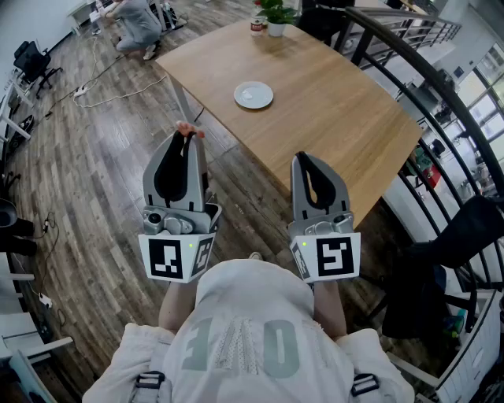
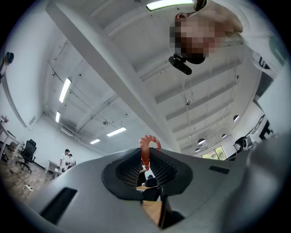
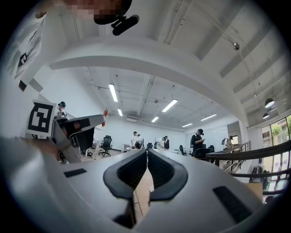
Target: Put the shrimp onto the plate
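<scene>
My left gripper (image 1: pixel 187 134) is shut on an orange shrimp (image 1: pixel 186 128), which sticks out past the jaw tips. In the left gripper view the shrimp (image 2: pixel 146 152) curls up between the closed jaws, seen against the ceiling. A white plate (image 1: pixel 253 95) lies on the wooden table (image 1: pixel 331 102), ahead and to the right of the left gripper. My right gripper (image 1: pixel 303 161) is shut with nothing in it, raised in front of the table's near edge. From the right gripper view, the left gripper and the shrimp (image 3: pixel 105 113) show at the left.
A potted plant (image 1: pixel 276 16) and a small jar (image 1: pixel 257 25) stand at the table's far end. A black railing (image 1: pixel 441 102) curves along the right side. A crouching person (image 1: pixel 135 24) and cables on the wooden floor are at the far left.
</scene>
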Available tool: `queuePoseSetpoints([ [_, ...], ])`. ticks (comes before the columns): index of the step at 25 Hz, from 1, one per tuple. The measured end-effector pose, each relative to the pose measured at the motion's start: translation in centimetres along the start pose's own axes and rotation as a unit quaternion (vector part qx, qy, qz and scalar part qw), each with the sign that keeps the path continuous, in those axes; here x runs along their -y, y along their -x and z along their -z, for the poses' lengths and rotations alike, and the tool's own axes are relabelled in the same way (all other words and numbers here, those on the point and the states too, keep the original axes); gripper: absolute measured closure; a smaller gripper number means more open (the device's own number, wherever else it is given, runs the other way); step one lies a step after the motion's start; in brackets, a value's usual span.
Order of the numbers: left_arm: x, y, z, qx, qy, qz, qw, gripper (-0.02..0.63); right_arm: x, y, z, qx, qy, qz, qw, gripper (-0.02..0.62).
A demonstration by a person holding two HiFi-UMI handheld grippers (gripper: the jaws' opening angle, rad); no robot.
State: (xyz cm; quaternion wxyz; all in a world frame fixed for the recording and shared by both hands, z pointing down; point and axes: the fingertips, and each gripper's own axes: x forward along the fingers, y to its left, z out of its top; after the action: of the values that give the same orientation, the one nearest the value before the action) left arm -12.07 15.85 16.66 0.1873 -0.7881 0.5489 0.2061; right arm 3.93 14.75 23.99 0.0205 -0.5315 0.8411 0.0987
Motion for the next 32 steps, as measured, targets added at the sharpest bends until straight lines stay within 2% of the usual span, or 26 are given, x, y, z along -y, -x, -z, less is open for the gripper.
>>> queuePoseSetpoints([
  [3, -0.5, 0.1, 0.1, -0.004, -0.005, -0.004, 1.0, 0.546, -0.5, -0.3, -0.4, 0.005, -0.009, 0.001, 1.0, 0.569],
  [8, -0.3, -0.3, 0.4, -0.013, -0.005, -0.005, 0.9999, 0.546, -0.1, -0.2, 0.1, -0.003, 0.006, 0.0, 1.0, 0.569],
  [11, -0.1, -0.6, 1.2, -0.036, -0.016, -0.006, 0.9992, 0.546, 0.2, -0.3, 0.2, -0.005, 0.007, 0.004, 1.0, 0.569],
  [15, 0.6, -1.1, 3.3, -0.1, -0.092, -0.004, 0.9908, 0.546, 0.4, -0.5, 0.4, -0.004, -0.003, 0.004, 1.0, 0.569],
  [17, 1.0, -1.2, 3.8, -0.114, -0.115, 0.0, 0.9867, 0.546, 0.4, -0.5, 0.5, 0.0, -0.006, -0.004, 1.0, 0.569],
  [23, 2.0, -1.3, 4.4, -0.119, -0.113, 0.011, 0.9864, 0.546, 0.0, -0.8, 0.8, 0.007, -0.007, -0.019, 1.0, 0.569],
  [32, 0.0, -0.9, 4.8, -0.137, -0.106, -0.015, 0.9848, 0.546, -0.2, -1.3, 2.3, -0.019, -0.036, -0.04, 0.998, 0.569],
])
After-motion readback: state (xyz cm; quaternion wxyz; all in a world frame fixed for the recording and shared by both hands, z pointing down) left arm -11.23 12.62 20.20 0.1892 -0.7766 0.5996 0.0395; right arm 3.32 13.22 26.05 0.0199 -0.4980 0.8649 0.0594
